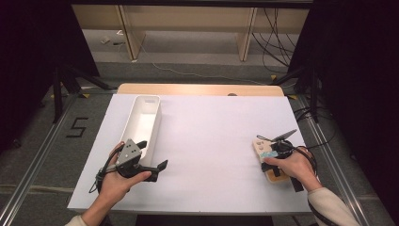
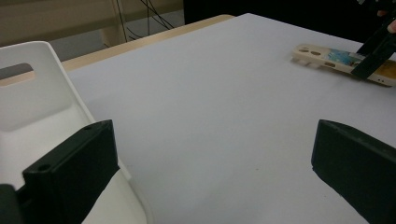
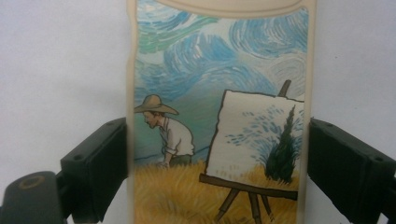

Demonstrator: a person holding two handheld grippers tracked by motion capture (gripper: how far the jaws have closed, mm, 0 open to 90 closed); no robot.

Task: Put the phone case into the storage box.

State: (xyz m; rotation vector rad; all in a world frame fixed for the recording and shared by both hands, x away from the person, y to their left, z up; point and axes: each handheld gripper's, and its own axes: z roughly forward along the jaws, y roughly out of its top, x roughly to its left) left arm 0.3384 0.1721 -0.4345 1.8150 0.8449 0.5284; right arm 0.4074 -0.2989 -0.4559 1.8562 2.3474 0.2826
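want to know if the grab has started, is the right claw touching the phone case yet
Touching. In the right gripper view the right claw has a black jaw pressed flush against each long edge of the phone case, no gap on either side.

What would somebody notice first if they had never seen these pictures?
Probably the painted phone case, with a straw-hatted painter, an easel and swirly blue sky; it lies at the table's right edge, between the jaws of the right claw. Next, the long white bin on the left side, beside the open left claw.
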